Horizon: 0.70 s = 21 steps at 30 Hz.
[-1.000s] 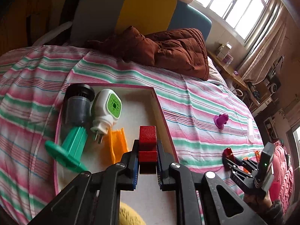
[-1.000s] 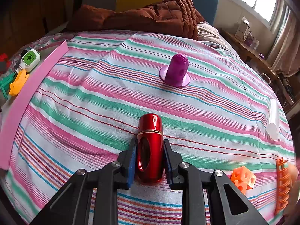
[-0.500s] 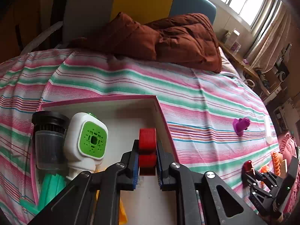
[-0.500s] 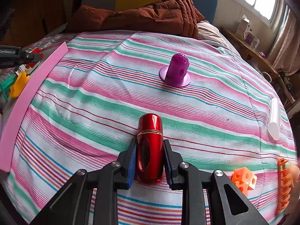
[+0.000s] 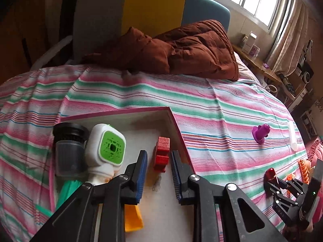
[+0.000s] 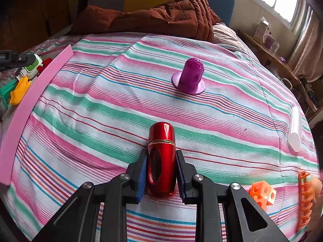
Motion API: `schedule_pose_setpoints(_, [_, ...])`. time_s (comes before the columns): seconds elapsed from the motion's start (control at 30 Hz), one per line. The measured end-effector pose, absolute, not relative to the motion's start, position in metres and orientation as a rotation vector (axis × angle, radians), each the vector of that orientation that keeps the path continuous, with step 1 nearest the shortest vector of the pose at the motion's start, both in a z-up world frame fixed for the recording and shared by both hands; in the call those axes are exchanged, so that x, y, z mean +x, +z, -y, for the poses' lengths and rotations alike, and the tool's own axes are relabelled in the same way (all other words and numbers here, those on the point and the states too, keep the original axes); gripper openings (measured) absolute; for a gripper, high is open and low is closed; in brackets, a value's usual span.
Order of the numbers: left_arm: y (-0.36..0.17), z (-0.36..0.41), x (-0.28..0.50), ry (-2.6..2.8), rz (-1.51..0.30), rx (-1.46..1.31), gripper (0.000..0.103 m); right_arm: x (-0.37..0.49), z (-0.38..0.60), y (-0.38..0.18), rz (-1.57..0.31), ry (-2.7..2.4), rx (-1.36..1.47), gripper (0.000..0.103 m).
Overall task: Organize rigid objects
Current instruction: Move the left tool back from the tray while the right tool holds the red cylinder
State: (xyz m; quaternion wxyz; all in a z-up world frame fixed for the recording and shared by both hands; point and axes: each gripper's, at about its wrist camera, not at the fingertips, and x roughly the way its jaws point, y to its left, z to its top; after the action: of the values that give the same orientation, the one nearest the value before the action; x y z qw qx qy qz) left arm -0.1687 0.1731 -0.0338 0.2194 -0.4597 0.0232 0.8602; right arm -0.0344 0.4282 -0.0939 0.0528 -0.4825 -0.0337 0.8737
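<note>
Working left to right across the striped bed (image 5: 212, 104): my left claw (image 5: 158, 166) hangs over the pink-rimmed tray (image 5: 179, 129), which lies on the bed's left side. Its jaws have just been opening and now stand narrowly apart, with the red block (image 5: 162, 153) between them and a visible gap on either side, so the pads no longer press it. The block sits on the tray floor close to the right wall, near the far corner.

Further tray contents, from the left:
- a green plastic piece (image 5: 67, 189), partly hidden;
- a dark grey canister (image 5: 69, 151) with a black ribbed cap;
- a white plug-in device (image 5: 106, 151) with a green face, touching the canister;
- an orange piece (image 5: 132, 219), mostly under my left finger.

On the open bedspread, my right claw (image 6: 160, 170) is clamped on the red metallic cylinder (image 6: 161, 153), pads pressing both sides; the cylinder lies lengthwise between the fingers, against the sheet.

Beyond it, a purple perforated cap (image 6: 189, 77) stands upright on its flange. At the right lie a white tube (image 6: 295, 129), an orange cube cluster (image 6: 262, 194) and an orange ladder-shaped piece (image 6: 303, 199).
</note>
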Motion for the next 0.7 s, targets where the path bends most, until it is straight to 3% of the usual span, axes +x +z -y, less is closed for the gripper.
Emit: schedule_pose_setpoints(0.7, [-0.013, -0.130, -0.040, 2.517, -0.135, -1.159, 0.024, -0.032, -0.422, -0.095, 0.182, 2.649, -1.433, 0.026])
